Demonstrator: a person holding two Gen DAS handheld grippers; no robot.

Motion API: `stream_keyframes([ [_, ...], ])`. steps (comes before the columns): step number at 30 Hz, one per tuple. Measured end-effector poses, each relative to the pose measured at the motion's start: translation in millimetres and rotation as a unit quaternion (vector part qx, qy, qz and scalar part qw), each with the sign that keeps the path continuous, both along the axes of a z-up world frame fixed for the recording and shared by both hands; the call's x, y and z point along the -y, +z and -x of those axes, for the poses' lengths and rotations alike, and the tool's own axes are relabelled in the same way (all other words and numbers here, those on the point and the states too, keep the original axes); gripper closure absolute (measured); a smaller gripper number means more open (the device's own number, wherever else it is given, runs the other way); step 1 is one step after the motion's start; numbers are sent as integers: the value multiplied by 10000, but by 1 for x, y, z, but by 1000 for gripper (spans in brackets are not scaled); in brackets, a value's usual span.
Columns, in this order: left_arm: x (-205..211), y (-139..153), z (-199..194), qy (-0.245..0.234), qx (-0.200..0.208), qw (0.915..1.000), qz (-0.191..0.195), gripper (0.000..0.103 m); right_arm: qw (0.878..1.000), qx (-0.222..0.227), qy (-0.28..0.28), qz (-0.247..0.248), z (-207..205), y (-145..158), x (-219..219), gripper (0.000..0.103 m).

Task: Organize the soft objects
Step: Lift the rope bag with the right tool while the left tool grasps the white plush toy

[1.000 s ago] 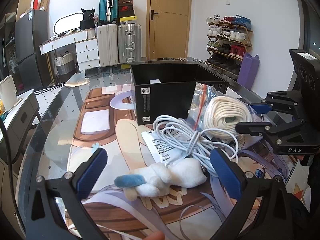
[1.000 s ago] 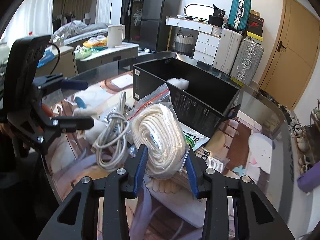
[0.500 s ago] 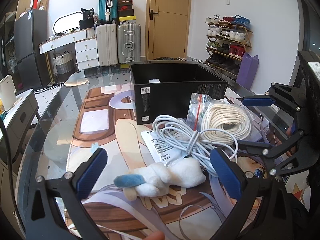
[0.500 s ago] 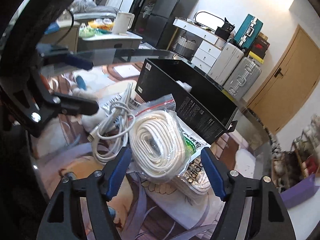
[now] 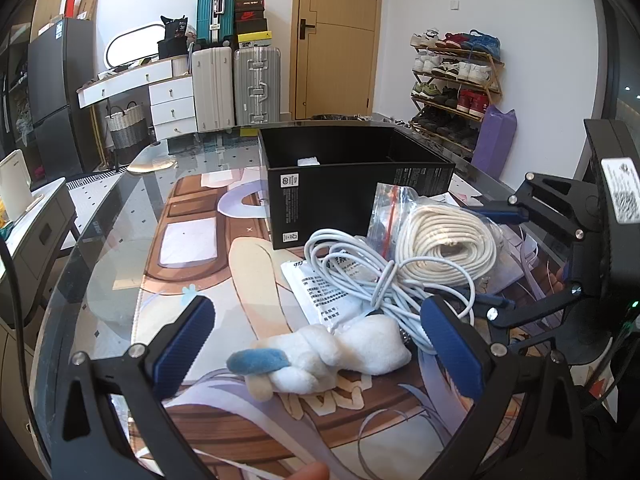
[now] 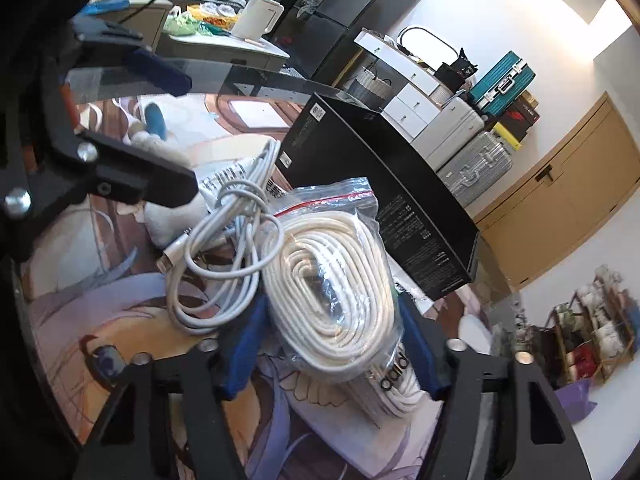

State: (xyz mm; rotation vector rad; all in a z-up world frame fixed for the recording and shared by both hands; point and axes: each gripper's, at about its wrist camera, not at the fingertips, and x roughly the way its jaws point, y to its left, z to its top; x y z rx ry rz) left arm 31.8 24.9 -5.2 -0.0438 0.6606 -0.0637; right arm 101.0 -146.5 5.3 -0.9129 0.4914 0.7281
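Note:
A white plush toy with a blue tip lies on the table between the fingers of my left gripper, which is open and empty. A coil of cream rope in a clear zip bag lies to its right; it also shows in the left wrist view. My right gripper is open with its blue pads on either side of the coil's near end. A tangle of white cable lies between plush and rope. The open black box stands behind them.
A white printed packet lies under the cable. More white rope and printed bags lie under the coil. The table has a glass top over a printed mat. Suitcases, a door and a shoe rack stand beyond.
My right gripper opened from a narrow gap, swung and tilted, and moved in so that its pads straddle the rope coil. The left gripper and plush stayed still.

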Motion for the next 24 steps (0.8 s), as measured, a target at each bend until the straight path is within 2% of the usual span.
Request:
stream_keyframes([
  [3, 1, -1, 1, -4, -1, 10000, 2, 0, 9998, -91, -11, -189, -3, 7, 5, 50],
  [12, 3, -3, 1, -27, -59, 10000, -50, 0, 9927, -507, -175, -1082, -21, 40, 34, 53],
  [17, 6, -4, 0, -93, -343, 9993, -143, 0, 9870, -520, -239, -1503, -24, 55, 47, 53],
  [24, 14, -14, -5, -140, -849, 9960, -256, 0, 9855, -487, -295, -1596, -26, 61, 48, 53],
])
